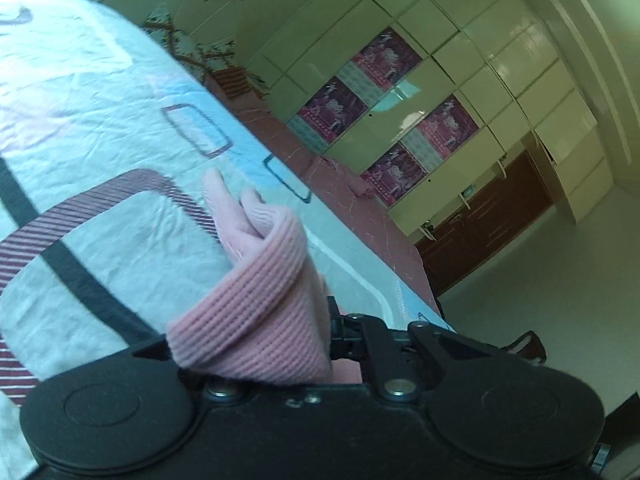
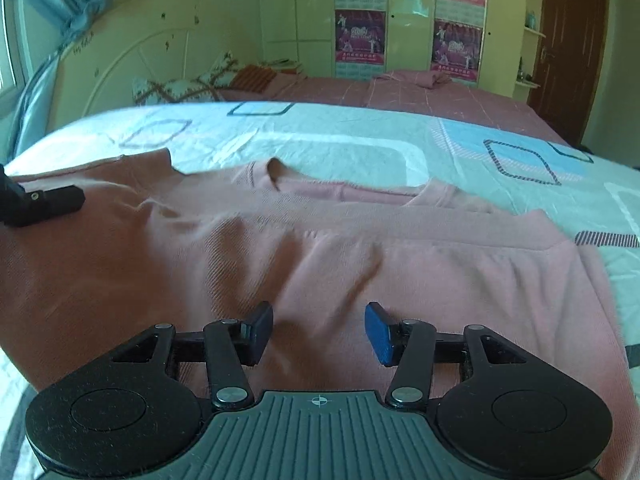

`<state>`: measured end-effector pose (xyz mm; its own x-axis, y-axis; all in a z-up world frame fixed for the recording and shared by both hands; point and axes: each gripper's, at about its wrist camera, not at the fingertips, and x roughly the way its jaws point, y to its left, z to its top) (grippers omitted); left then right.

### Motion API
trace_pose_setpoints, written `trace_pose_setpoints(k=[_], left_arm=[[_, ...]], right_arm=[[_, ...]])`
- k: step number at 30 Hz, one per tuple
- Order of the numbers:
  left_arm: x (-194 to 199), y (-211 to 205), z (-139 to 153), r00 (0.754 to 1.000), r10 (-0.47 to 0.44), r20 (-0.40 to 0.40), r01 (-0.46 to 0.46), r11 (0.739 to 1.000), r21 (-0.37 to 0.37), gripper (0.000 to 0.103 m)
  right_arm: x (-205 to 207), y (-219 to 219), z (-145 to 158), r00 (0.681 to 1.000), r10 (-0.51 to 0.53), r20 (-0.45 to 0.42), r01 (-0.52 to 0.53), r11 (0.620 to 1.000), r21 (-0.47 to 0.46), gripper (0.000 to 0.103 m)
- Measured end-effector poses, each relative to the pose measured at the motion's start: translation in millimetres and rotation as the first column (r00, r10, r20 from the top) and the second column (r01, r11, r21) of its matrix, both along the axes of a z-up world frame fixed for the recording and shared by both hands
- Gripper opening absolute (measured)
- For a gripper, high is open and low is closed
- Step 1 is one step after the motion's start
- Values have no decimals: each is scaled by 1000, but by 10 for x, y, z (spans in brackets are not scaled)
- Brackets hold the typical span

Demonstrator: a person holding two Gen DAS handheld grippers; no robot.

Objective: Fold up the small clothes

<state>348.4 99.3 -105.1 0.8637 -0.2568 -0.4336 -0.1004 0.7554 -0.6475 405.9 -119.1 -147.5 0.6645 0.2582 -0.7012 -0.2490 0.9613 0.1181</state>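
A pink knit garment (image 2: 320,256) lies spread across the patterned bed sheet (image 2: 320,136), its neckline toward the far side. My right gripper (image 2: 319,330) is open and empty, hovering low over the garment's near part. My left gripper (image 1: 320,332) is shut on a bunched fold of the pink garment (image 1: 256,288), which hides its fingertips and is lifted off the sheet (image 1: 88,128). Part of the left gripper (image 2: 48,200) shows at the garment's left edge in the right wrist view.
The bed carries a pink blanket (image 2: 400,88) and pillows (image 2: 180,88) at the far side, by a white headboard (image 2: 132,52). A wardrobe with posters (image 2: 360,20) and a brown door (image 2: 568,48) stand behind. The bed's edge drops to the floor (image 1: 540,300) on the right.
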Motion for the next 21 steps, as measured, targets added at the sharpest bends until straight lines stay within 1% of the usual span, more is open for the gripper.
trace_pose_setpoints(k=[2, 4, 6, 8, 11, 14, 16, 17, 18, 19, 20, 21], left_arm=[[70, -292, 143, 998, -57, 26, 56, 997, 58, 9], [145, -614, 240, 992, -120, 39, 115, 987, 107, 9], [232, -996, 290, 981, -189, 44, 181, 972, 148, 9], [301, -1362, 288, 965, -258, 40, 247, 952, 180, 9], [357, -1926, 169, 931, -364, 16, 351, 907, 234, 9], [321, -2431, -81, 892, -450, -35, 438, 845, 308, 9], [228, -2687, -279, 873, -480, -87, 476, 796, 373, 11], [178, -2763, -351, 864, -493, -106, 491, 774, 400, 13], [125, -2808, -418, 853, -506, -129, 510, 756, 409, 14], [82, -2830, -459, 847, -511, -147, 522, 744, 417, 20], [17, -2839, -482, 840, -520, -158, 532, 728, 432, 25], [-43, -2837, -483, 833, -530, -160, 540, 713, 447, 27]], right_arm=[[-13, -195, 56, 1000, -12, -2, 12, 999, 39, 51], [-51, -452, 126, 999, -41, 2, 41, 997, 73, 51], [-89, -773, 174, 997, -78, -4, 78, 991, 106, 51], [-126, -1052, 210, 993, -117, -4, 116, 986, 117, 51], [-207, -1506, 236, 983, -183, -8, 183, 975, 125, 51], [-293, -1939, 211, 968, -249, -33, 252, 959, 129, 51], [-349, -2164, 189, 957, -285, -48, 289, 949, 131, 51], [-386, -2293, 185, 953, -299, -56, 304, 942, 140, 51], [-408, -2382, 197, 950, -307, -61, 313, 937, 157, 51], [-425, -2466, 223, 949, -310, -64, 316, 931, 184, 51], [-432, -2522, 250, 950, -306, -67, 314, 925, 215, 51], [-423, -2559, 277, 952, -296, -72, 305, 920, 248, 51]])
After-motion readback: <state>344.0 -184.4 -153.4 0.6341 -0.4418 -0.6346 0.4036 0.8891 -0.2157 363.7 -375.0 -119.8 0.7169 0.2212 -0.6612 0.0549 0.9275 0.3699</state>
